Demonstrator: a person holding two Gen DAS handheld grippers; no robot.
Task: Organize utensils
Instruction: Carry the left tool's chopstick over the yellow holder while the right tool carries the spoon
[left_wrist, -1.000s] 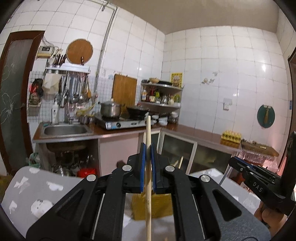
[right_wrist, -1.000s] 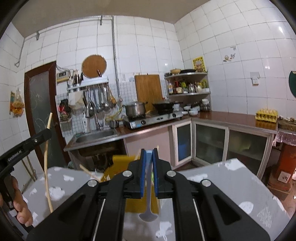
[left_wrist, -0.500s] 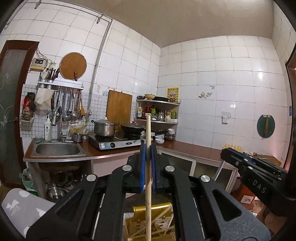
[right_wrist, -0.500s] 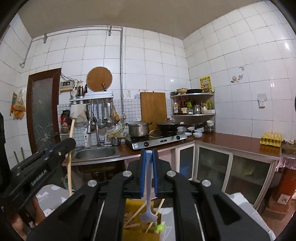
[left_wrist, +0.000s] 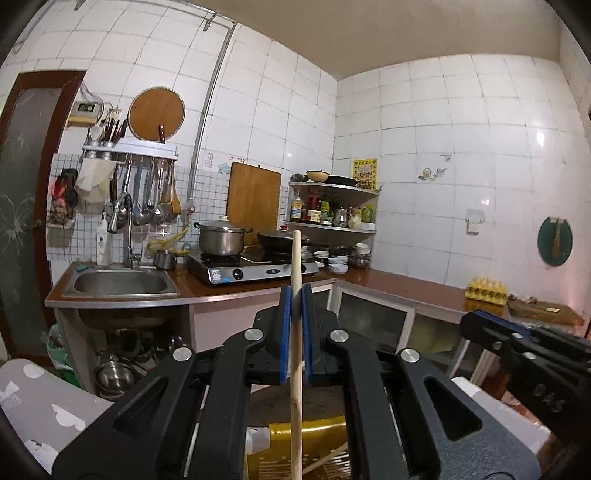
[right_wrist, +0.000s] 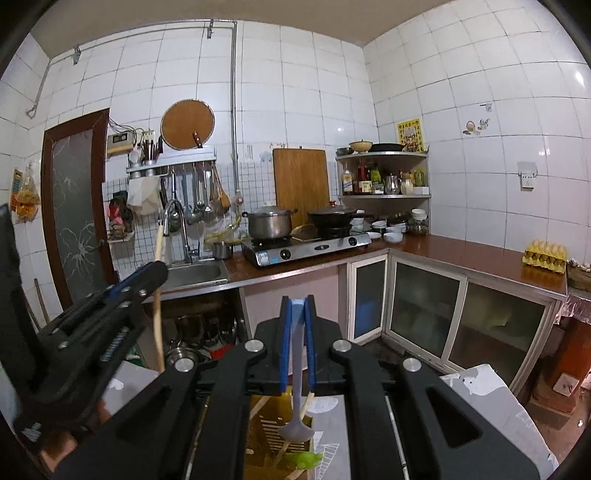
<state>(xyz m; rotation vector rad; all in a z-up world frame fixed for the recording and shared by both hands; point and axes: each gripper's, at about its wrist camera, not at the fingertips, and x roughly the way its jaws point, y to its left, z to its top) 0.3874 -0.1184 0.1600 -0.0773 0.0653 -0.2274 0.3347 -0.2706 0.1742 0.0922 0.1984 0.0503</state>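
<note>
Left wrist view: the left gripper (left_wrist: 295, 295), jaws clamped on an upright wooden stick (left_wrist: 296, 332), is held above the yellow basket (left_wrist: 314, 439), which lies at the bottom edge.

Right wrist view: the right gripper (right_wrist: 296, 306), jaws clamped on a grey spoon (right_wrist: 296, 406) hanging bowl-down, is above the same basket (right_wrist: 266, 432); the stick-holding gripper lies left of the basket.

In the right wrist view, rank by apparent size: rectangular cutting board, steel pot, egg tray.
1. rectangular cutting board, clearly largest.
2. steel pot.
3. egg tray.
Pot and tray look close; the fisheye edge makes that order unsure.
</note>
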